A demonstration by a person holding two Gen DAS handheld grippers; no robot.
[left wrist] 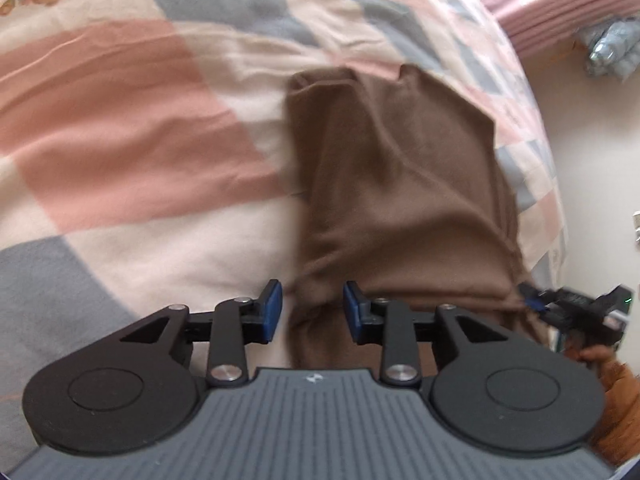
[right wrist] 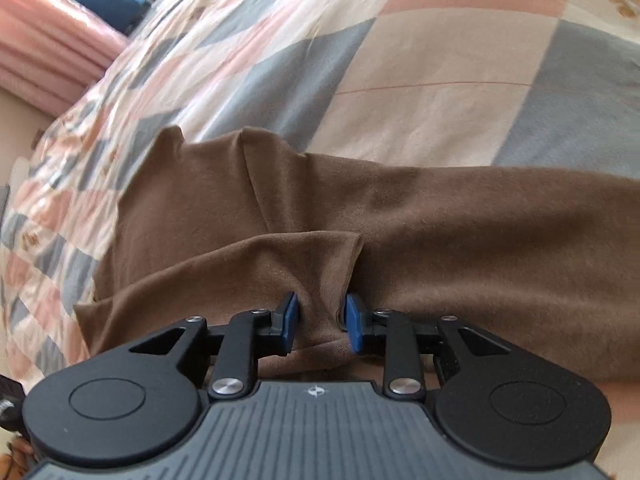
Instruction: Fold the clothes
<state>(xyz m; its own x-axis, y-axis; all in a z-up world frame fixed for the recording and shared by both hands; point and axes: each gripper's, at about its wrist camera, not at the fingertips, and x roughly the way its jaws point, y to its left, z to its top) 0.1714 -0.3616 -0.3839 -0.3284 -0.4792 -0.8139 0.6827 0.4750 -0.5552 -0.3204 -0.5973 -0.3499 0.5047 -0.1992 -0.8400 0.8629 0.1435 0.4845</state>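
Both grippers same build: left gripper (left wrist: 313, 312) & right gripper (right wrist: 318, 322) each w/ ribbed grey body plate carrying a small white logo at top centre, flanked by two matte black round housings w/ an embossed circle on each. Black linkage arms w/ triangular cut-outs run fwd, pinned by silver round-head screws, ending in black finger mounts w/ blue pads (left wrist: 273, 309) (right wrist: 289, 320). In left wrist view the other gripper shows side-on at right edge, black w/ a bit of blue & a tiny green LED, plus an orange-brown sleeve (left wrist: 618, 408) below it.
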